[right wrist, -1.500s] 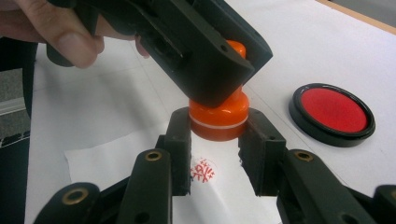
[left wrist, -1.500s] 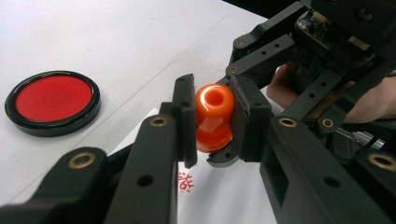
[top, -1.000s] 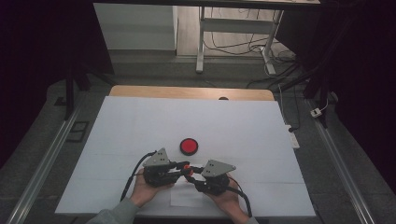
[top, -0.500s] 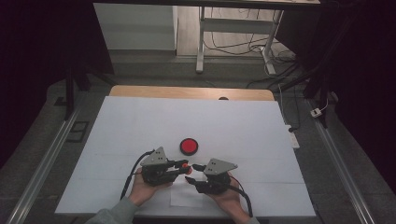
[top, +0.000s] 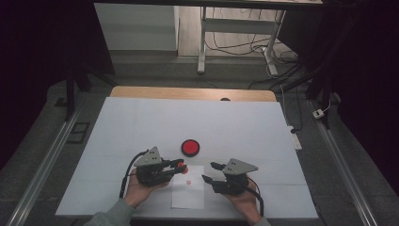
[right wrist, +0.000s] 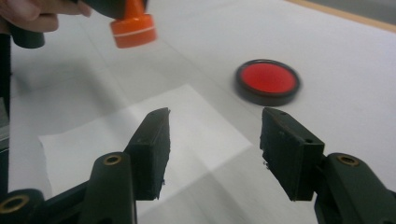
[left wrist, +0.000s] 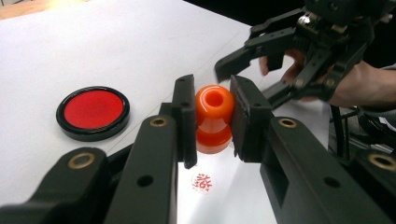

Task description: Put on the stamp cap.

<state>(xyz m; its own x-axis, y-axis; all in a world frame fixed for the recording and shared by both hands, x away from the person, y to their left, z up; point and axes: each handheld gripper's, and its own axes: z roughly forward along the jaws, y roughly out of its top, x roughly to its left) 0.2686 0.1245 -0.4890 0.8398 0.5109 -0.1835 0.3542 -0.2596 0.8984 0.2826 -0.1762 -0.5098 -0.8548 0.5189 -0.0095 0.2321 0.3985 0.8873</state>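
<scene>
On the broad white-covered table, a person's two hand-held tongs work over a small white sheet of paper lying at the near edge, a round red ink pad in a black rim sitting just beyond it. The left tongs pinch the waisted neck of an orange plastic stamp, holding it lifted above the paper, where one small red seal mark already shows. The right tongs stand spread with nothing between them, their jaws having just been opening, a little to the right of the sheet. The step in hand looks like the lift-off after printing; doing it well would mean raising the stamp straight and level so the wet mark is not smeared, keeping the grip firm on the narrow neck so the rounded handle cannot twist, and letting the free tongs steady the paper's near edge should it try to rise with the stamp face.
</scene>
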